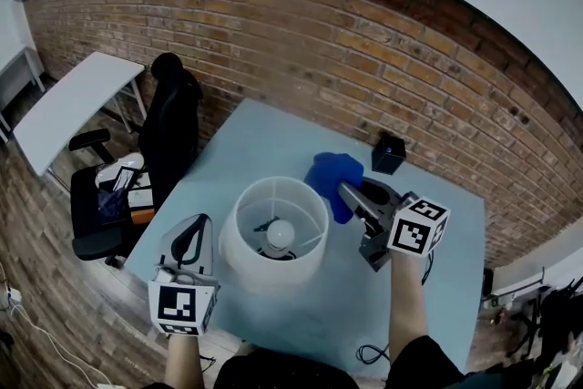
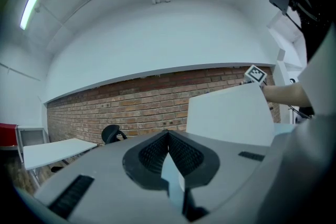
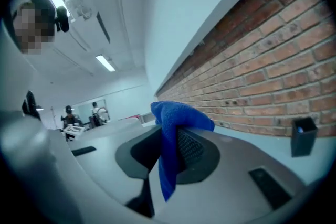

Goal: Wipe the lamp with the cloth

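Right claw (image 1: 351,194) clamped on blue cloth (image 1: 332,175), just right of the lamp (image 1: 276,237).
Left claw (image 1: 189,243) closed on nothing, just left of the lamp's white shade. Lamp stands mid-bench (image 1: 260,127), pale blue top; black box (image 1: 388,153) near the far edge. Brick wall (image 1: 364,59) behind, black office chair (image 1: 169,118) at left.

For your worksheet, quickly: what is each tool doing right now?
Left tool: closed, nothing in it.
Right tool: closed on the blue cloth.
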